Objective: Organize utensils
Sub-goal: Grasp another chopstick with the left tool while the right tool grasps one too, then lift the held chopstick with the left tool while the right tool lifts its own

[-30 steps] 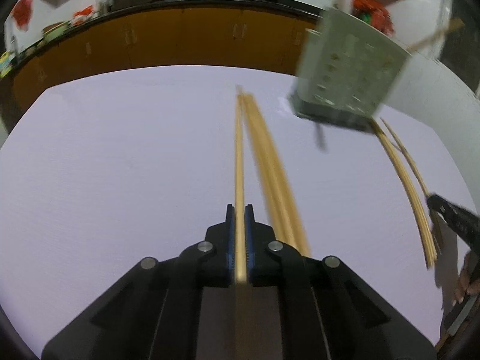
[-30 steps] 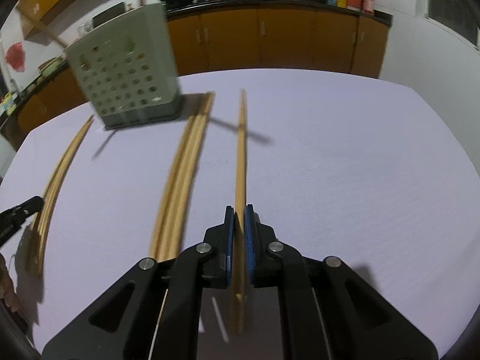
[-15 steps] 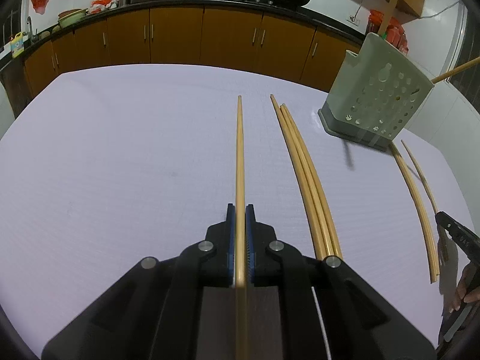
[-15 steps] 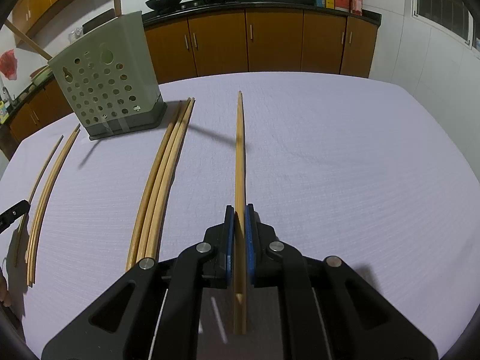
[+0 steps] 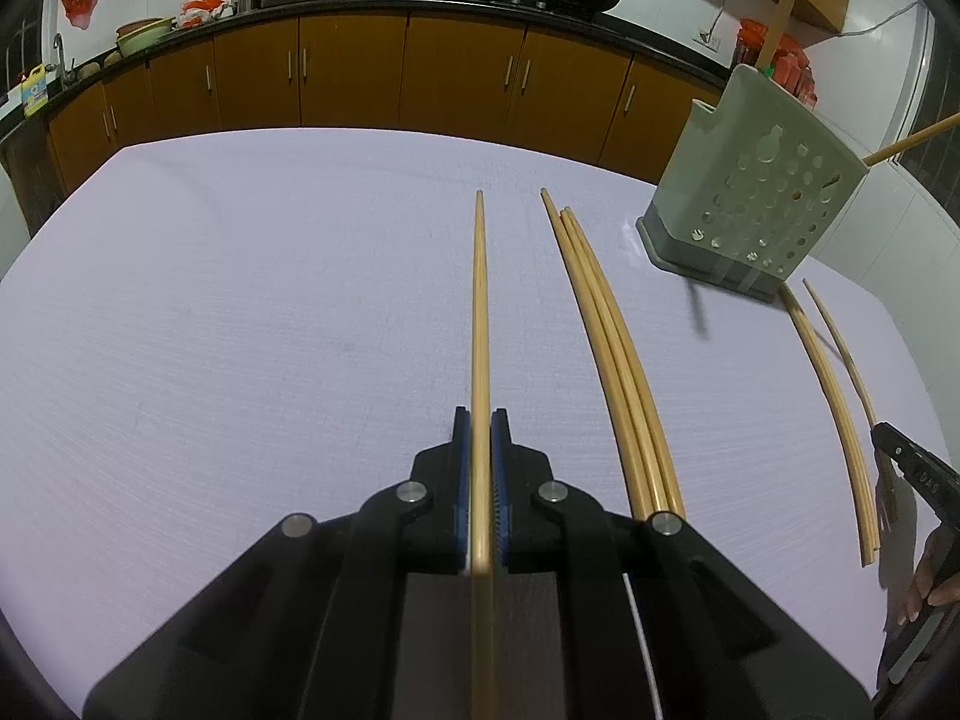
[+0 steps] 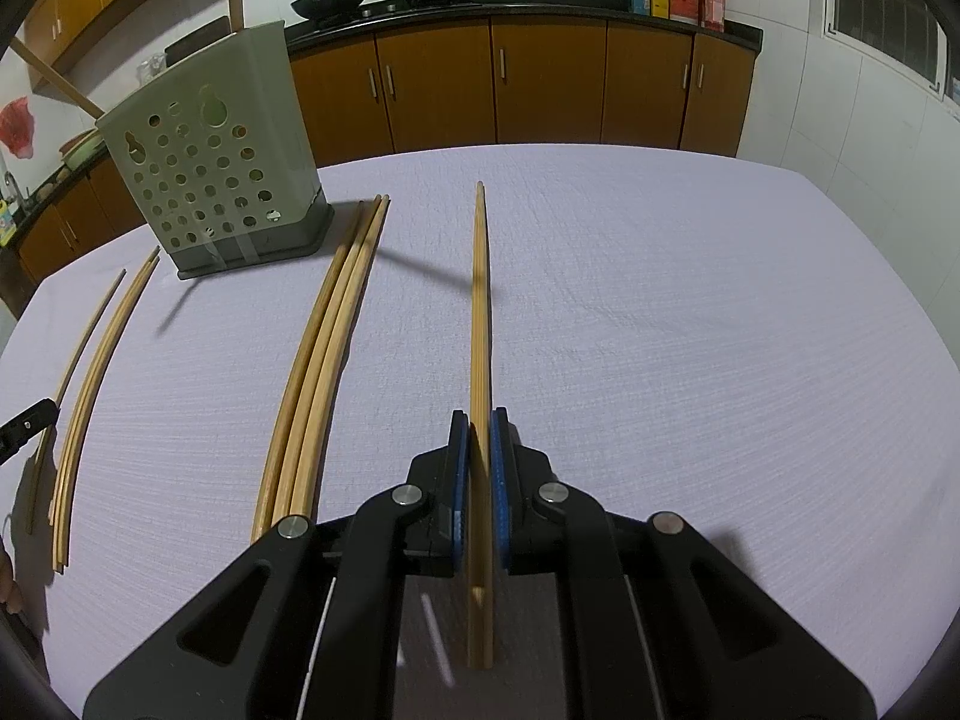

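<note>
My left gripper (image 5: 479,420) is shut on a long wooden chopstick (image 5: 480,312) that points forward over the white table. My right gripper (image 6: 478,420) is shut on another chopstick (image 6: 479,300), also pointing forward. A grey-green perforated utensil holder (image 5: 756,204) stands at the right in the left wrist view and at the left in the right wrist view (image 6: 210,168), with chopsticks sticking out of its top. A bundle of three chopsticks (image 5: 612,348) lies on the table, also in the right wrist view (image 6: 324,348). A few more chopsticks (image 5: 834,396) lie beyond the holder (image 6: 90,378).
The table has a white cloth (image 5: 240,330). Brown kitchen cabinets (image 5: 360,78) with woks on the counter run behind it. The tip of the other gripper shows at each view's edge (image 5: 912,468) (image 6: 24,426).
Both views have steadied from blurred motion. The holder has drifted toward the edge in each view. Both grippers stay shut on their chopsticks.
</note>
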Demonstrator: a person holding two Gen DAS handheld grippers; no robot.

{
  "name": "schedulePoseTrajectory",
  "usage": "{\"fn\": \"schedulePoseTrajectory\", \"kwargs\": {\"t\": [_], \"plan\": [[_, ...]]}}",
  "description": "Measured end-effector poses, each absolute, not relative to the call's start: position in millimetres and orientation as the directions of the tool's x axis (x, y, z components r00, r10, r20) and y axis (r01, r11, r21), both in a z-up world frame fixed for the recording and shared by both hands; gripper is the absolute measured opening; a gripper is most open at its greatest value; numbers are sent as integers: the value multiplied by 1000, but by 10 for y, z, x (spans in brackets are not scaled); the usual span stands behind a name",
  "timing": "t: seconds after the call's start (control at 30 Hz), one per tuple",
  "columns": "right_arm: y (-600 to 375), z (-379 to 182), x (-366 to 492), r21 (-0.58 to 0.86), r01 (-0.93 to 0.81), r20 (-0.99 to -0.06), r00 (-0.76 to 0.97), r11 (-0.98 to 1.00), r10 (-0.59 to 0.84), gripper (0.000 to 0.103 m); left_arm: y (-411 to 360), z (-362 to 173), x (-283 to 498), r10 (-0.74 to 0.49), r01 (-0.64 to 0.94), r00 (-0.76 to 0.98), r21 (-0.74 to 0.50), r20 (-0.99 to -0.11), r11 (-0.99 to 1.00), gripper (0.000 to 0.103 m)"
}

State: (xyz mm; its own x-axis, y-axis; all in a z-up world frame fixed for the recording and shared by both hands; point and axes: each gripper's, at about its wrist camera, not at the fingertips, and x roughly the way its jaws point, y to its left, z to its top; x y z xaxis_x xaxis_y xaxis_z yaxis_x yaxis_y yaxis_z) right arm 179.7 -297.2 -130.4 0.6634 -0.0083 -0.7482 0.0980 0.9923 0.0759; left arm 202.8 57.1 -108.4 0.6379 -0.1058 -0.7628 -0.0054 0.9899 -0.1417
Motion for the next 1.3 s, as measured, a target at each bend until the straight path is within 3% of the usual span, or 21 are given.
{"fn": "schedulePoseTrajectory", "kwargs": {"t": [1.13, 1.3], "plan": [[-2991, -1302, 1785, 76, 97, -748, 664, 992, -7, 9, 593, -1081, 2020, -114, -2, 641, -150, -759, 989, 9], [-3001, -1315, 1707, 85, 97, -749, 663, 992, -1, 9, 527, -1075, 1900, -91, 32, 634, -92, -768, 995, 9]]}}
